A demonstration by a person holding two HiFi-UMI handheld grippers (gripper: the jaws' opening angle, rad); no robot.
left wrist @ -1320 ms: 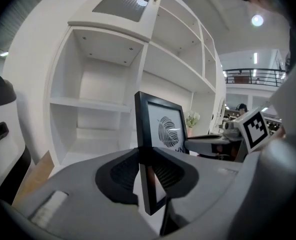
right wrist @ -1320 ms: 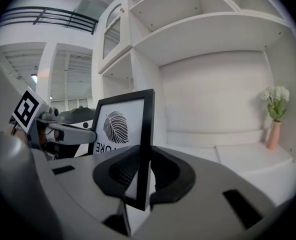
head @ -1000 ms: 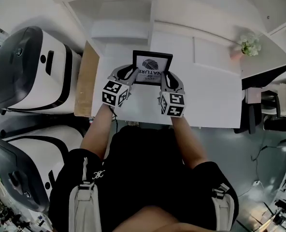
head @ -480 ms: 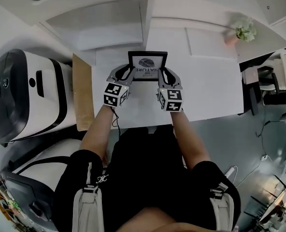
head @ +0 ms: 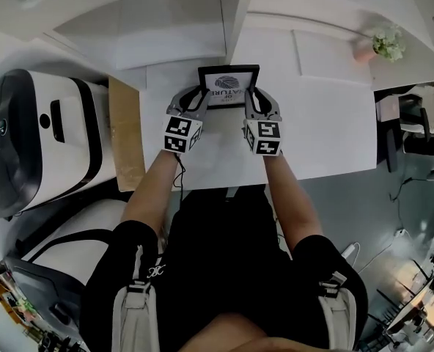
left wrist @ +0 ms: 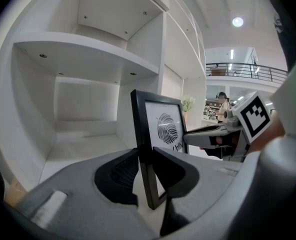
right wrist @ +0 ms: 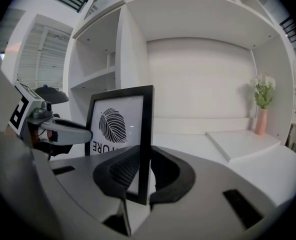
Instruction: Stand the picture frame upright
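Note:
The picture frame [head: 229, 86] is black with a white leaf print. It is held almost upright over the white desk [head: 320, 134], its face towards me. My left gripper [head: 196, 98] is shut on the frame's left edge, and my right gripper [head: 252, 98] is shut on its right edge. In the left gripper view the pads clamp the frame [left wrist: 160, 129] low on its side bar, with the right gripper [left wrist: 208, 136] across from it. The right gripper view shows the frame [right wrist: 119, 126] pinched the same way. I cannot tell whether its bottom edge touches the desk.
A white shelf unit [head: 158, 28] stands right behind the frame. A small vase of flowers [head: 385, 46] sits at the desk's far right, beside a low white slab [head: 327, 57]. A wooden board [head: 125, 134] and a large white-and-black machine [head: 34, 145] lie to the left.
Both grippers have carried the frame lower and a little farther towards the shelf unit. Both grips on its sides are unchanged.

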